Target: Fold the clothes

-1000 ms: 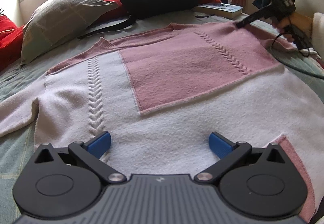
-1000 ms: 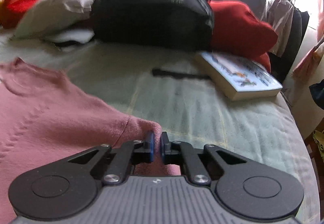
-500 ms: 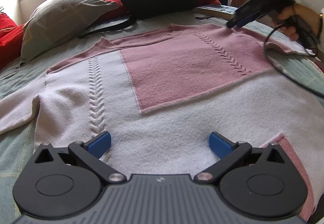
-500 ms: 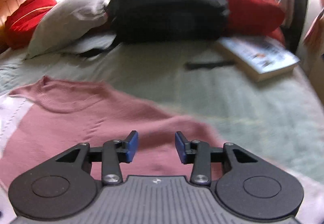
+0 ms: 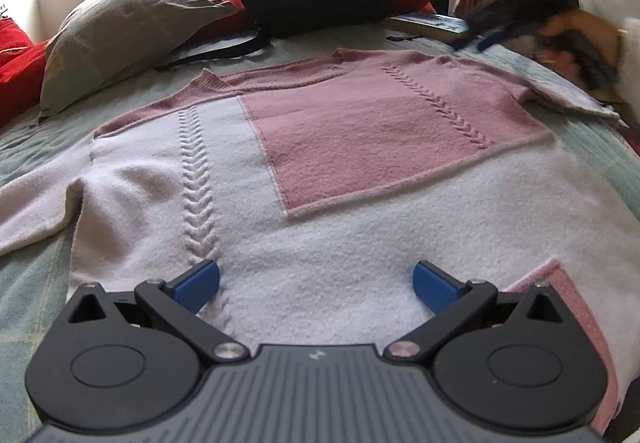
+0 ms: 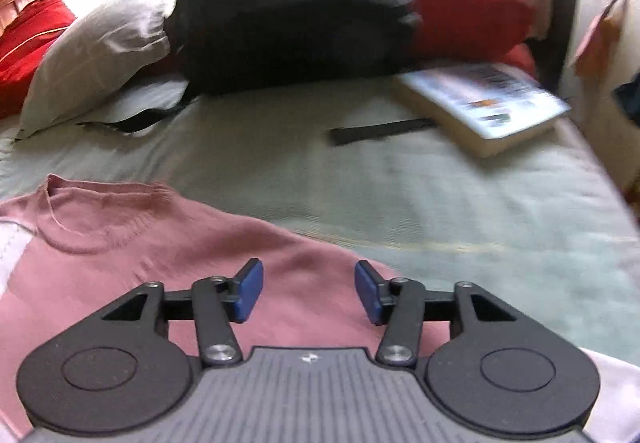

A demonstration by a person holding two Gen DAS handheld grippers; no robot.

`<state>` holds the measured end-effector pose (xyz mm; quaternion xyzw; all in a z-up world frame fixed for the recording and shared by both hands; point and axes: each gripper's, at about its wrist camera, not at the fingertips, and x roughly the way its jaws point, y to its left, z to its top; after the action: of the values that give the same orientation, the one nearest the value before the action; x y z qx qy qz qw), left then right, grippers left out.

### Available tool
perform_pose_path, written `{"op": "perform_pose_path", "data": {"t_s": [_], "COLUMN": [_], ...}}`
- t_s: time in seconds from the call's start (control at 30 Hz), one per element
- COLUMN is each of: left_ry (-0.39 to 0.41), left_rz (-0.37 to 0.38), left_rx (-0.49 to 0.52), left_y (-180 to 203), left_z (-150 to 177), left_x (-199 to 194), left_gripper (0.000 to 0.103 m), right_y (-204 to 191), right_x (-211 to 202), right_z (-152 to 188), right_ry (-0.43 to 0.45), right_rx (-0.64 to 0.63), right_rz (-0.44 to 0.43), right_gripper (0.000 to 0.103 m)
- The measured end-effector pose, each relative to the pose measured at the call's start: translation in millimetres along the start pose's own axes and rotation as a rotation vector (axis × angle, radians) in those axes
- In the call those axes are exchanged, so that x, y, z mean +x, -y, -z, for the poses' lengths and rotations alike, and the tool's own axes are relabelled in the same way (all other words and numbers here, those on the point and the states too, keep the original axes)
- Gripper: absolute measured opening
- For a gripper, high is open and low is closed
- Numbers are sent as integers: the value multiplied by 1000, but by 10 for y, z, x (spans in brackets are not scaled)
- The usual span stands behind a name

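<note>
Ahead of my left gripper point(image 5: 316, 283), whose blue pads are spread wide over the white lower half, the pink-and-white sweater point(image 5: 340, 147) lies flat on the pale green bedspread point(image 6: 420, 183). My right gripper point(image 6: 308, 291) hangs released over the pink shoulder, gripping nothing. Beyond it I see a black backpack point(image 6: 288, 11), its loose strap point(image 6: 380, 131) and a book point(image 6: 480, 99). A grey pillow point(image 5: 120, 31) and red cushions point(image 6: 460, 11) crowd the far edge.
</note>
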<state>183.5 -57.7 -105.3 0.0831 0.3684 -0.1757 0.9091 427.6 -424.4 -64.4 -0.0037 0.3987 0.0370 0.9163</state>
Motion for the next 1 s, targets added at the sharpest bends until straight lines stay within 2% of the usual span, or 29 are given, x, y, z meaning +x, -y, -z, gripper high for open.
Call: {"op": "perform_pose_path", "data": {"t_s": [0.07, 0.17, 0.33, 0.43, 0.5, 0.53, 0.67, 0.83, 1.0], "left_ry": [4, 9, 4, -2, -6, -7, -8, -6, -6], "left_rz": [-3, -7, -16, -23, -28, -30, -34, -29, -30], "left_rx": [1, 1, 6, 5, 5, 5, 0, 4, 6], "left_y": [7, 16, 34, 42, 48, 50, 52, 43, 45], "left_z": [13, 28, 25, 10, 1, -3, -9, -7, -7], "left_x": [-5, -13, 0, 21, 37, 47, 70, 72, 69], "left_gripper": [102, 102, 102, 102, 102, 102, 102, 102, 102], "right_y": [300, 754, 1379, 1584, 1648, 1672, 1803, 1911, 2219], "right_x": [-132, -305, -260, -184, -135, -105, -110, -506, -863], "right_z": [134, 343, 744, 836, 795, 781, 777, 838, 1084], "right_ry": [-20, -52, -97, -44, -13, -3, 25, 33, 22], "right_rx": [55, 146, 338, 393, 383, 378, 405, 431, 510], "right_rz": [63, 158, 248, 237, 265, 273, 246, 212, 223], "right_gripper": [62, 63, 63, 66, 67, 71, 73, 73, 73]}}
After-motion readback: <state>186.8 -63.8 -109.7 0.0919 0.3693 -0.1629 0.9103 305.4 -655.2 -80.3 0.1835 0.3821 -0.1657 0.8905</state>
